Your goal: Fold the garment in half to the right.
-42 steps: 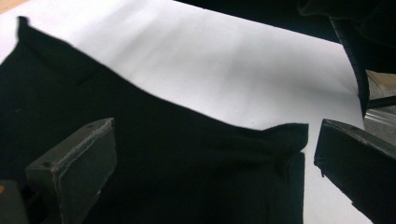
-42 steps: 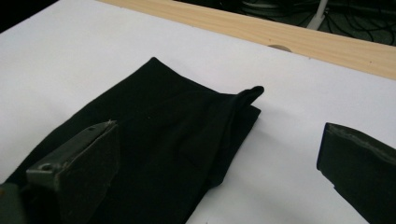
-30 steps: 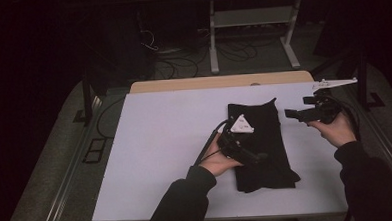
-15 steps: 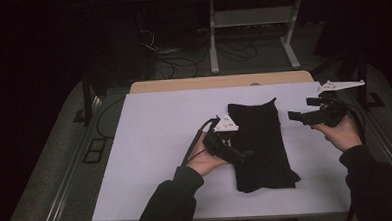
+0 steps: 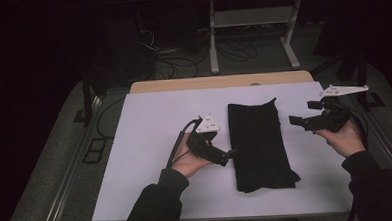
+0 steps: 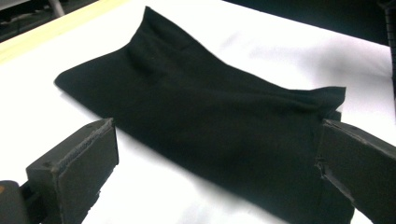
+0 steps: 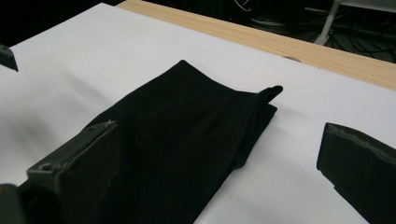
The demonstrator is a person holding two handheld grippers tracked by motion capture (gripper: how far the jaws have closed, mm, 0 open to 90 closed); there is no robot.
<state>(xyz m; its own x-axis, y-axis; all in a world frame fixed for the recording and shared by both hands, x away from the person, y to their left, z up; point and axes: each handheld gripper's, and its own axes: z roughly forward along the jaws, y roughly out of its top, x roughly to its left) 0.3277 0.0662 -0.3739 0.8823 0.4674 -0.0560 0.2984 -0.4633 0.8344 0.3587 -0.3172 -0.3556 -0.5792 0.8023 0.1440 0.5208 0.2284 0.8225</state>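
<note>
A folded black cloth (image 5: 258,145) lies lengthwise on the white table (image 5: 149,117), right of its middle. My left gripper (image 5: 230,156) rests just left of the cloth's long edge, open, its jaws wide apart and holding nothing. The left gripper view has the black cloth (image 6: 205,126) stretching between and beyond both jaws. My right gripper (image 5: 297,121) hovers off the cloth's right side, open and empty. Ahead of it in the right gripper view lies the black cloth (image 7: 182,135), one corner curled up at the far end.
A wooden strip (image 5: 223,82) runs along the table's far edge. Beyond it, cables (image 5: 176,56) lie on the dark floor and a white metal stand (image 5: 253,28) rises. Bare white tabletop spreads to the left of the cloth.
My left gripper has come off the cloth and moved left to its edge. The cloth now lies flatter and straighter. The right gripper has stayed almost in place.
</note>
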